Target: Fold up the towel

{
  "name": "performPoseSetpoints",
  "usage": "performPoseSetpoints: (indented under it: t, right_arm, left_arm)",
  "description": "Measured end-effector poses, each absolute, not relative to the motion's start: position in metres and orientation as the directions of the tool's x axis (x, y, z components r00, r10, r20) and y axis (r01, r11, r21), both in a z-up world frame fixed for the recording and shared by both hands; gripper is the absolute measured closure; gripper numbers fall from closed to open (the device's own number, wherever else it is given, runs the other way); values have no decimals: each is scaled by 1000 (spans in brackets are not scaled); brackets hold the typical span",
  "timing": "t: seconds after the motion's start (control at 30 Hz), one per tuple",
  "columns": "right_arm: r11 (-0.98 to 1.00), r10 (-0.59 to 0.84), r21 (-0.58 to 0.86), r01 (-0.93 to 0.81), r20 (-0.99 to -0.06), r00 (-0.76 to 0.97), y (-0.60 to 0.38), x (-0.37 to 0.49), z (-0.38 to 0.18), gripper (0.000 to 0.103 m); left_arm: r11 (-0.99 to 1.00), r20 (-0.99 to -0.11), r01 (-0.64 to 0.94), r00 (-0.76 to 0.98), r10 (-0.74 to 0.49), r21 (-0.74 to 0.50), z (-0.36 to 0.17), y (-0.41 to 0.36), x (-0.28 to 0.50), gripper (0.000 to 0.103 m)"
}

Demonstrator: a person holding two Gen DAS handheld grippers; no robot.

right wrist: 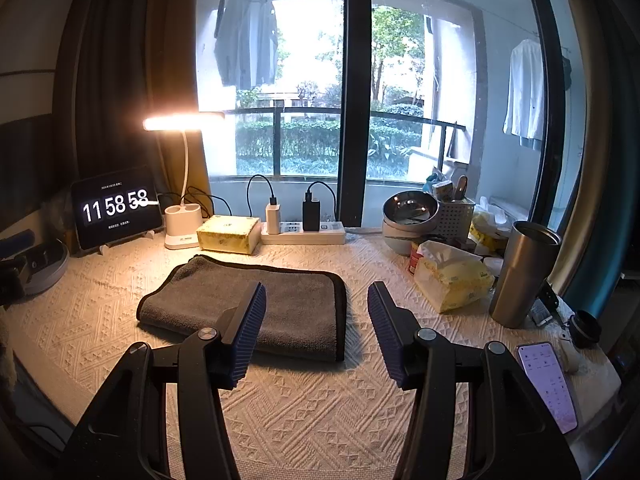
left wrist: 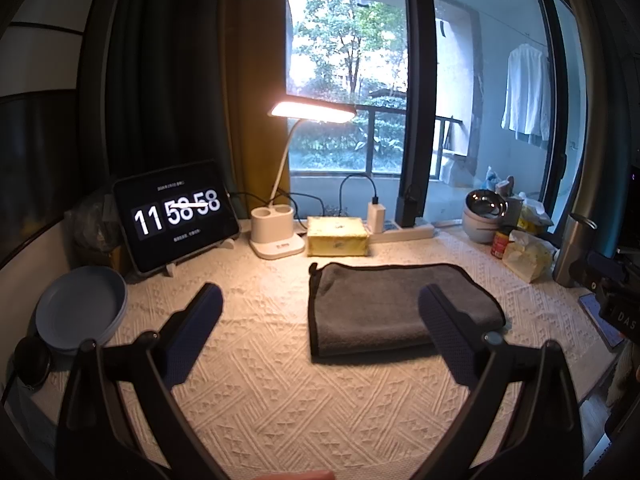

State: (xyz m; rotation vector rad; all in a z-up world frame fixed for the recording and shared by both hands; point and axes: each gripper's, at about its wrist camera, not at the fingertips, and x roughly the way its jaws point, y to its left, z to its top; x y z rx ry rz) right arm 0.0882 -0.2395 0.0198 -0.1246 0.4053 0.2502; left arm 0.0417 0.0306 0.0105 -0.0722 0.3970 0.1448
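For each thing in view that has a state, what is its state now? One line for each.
Towel: folded, flat on the table, not held.
Left claw: open, empty.
Right claw: open, empty.
Desk lamp: lit.
Tablet: on, shows a clock.
Phone: screen lit, lying flat.
Steel tumbler: upright, no lid.

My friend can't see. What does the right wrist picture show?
A gray towel, already folded, lies flat on a cream patterned tablecloth. The right tool hovers open just in front of it, holding nothing. Behind are a lit desk lamp and a tablet clock.
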Motion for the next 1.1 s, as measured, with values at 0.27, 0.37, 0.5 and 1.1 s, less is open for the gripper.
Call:
performPoseSetpoints:
  t: [0.27,0.37,0.5,1.1]
  right_arm:
    - [962,215,-70,-266,-407,887,-239,88,19,47]
    - [961,216,-70,-266,-407,887,-240,87,19,47]
    - [962,215,-70,-265,-407,888,-239,88,19,47]
    - [961,215,-71,-266,-410,886,-238,88,18,47]
  left_arm:
    - [987,-395,-156,910,127,-44,9,31,42,4]
    - [987,-396,-157,910,127,-44,8,31,43,4]
    - [987,-396,-157,909,127,-44,8,32,43,4]
    - [986,-403,-160,906,129,-43,5,32,44,4]
